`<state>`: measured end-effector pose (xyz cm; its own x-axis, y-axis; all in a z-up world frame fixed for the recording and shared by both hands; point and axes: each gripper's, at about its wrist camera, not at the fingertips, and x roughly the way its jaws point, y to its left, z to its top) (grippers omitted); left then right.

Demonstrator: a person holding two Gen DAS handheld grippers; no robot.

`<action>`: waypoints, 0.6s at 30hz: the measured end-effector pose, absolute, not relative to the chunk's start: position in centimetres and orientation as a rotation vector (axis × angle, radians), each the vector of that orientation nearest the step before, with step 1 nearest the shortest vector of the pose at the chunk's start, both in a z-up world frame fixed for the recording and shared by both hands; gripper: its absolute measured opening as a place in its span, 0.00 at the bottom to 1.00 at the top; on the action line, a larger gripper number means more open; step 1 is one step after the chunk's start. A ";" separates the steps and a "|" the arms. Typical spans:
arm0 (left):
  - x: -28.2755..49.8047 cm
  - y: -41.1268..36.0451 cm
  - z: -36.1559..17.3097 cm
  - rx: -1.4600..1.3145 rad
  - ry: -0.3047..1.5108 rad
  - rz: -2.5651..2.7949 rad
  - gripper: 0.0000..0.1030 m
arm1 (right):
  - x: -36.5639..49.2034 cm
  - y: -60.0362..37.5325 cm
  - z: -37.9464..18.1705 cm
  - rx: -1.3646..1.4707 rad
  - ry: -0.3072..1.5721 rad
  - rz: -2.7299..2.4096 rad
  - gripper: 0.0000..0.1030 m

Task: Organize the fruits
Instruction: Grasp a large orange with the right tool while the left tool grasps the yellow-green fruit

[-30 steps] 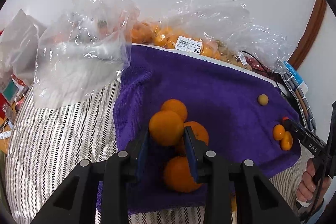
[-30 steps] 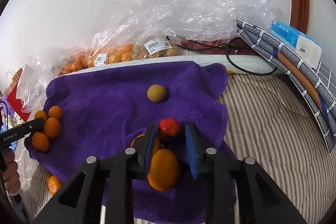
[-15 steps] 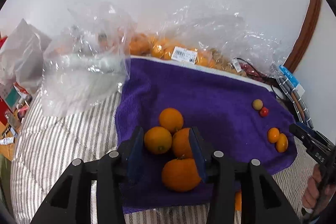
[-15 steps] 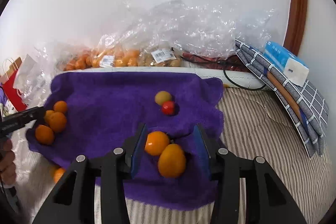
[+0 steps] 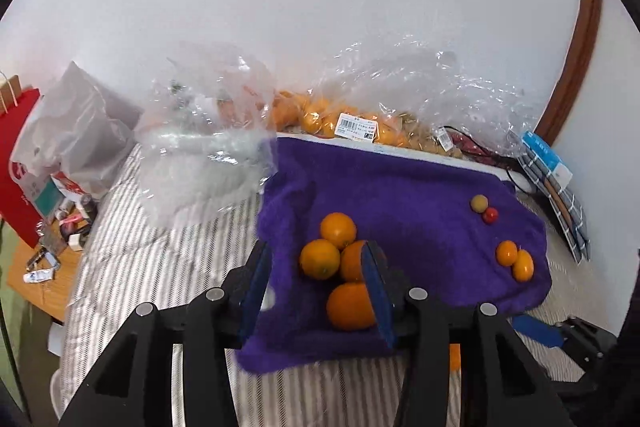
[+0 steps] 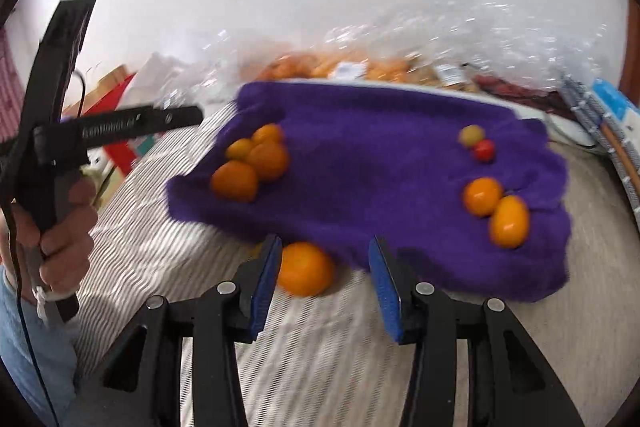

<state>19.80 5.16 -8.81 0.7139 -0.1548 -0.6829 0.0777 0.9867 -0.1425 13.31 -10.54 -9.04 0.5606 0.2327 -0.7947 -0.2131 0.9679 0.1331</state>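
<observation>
A purple towel (image 5: 400, 187) lies on the striped bedding. On its left lies a cluster of several oranges (image 5: 338, 255), which also shows in the right wrist view (image 6: 256, 163). At its right lie two small oranges (image 5: 514, 259), a red cherry tomato (image 5: 490, 215) and a yellowish-green fruit (image 5: 478, 203). My left gripper (image 5: 316, 279) is open and empty, held above the cluster. My right gripper (image 6: 324, 267) is open and empty above a lone orange (image 6: 306, 269) on the bedding at the towel's front edge. The left gripper also shows in the right wrist view (image 6: 188, 115).
Clear plastic bags (image 5: 208, 151) and bagged oranges (image 5: 344, 119) line the wall behind the towel. A red paper bag (image 5: 16, 163) and clutter stand at the left. A folded checked cloth and a blue pack (image 5: 548, 163) lie at the right.
Both grippers opened, released their fruit and pulled back from the towel. The orange now rests in the cluster, the tomato beside the yellowish fruit. The right gripper swung left over the lone orange.
</observation>
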 end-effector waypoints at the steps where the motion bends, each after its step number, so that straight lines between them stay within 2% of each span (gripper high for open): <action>1: 19.5 5.4 -8.9 -0.106 0.773 -0.129 0.43 | 13.2 -9.9 -9.4 0.015 0.952 0.274 0.44; 16: 15.2 8.5 -11.9 -0.080 0.880 -0.150 0.44 | 14.6 -8.1 -12.9 -0.025 1.028 0.259 0.44; 18: 15.0 8.6 -12.3 -0.081 0.889 -0.149 0.44 | 14.7 -8.2 -13.5 -0.017 1.054 0.261 0.40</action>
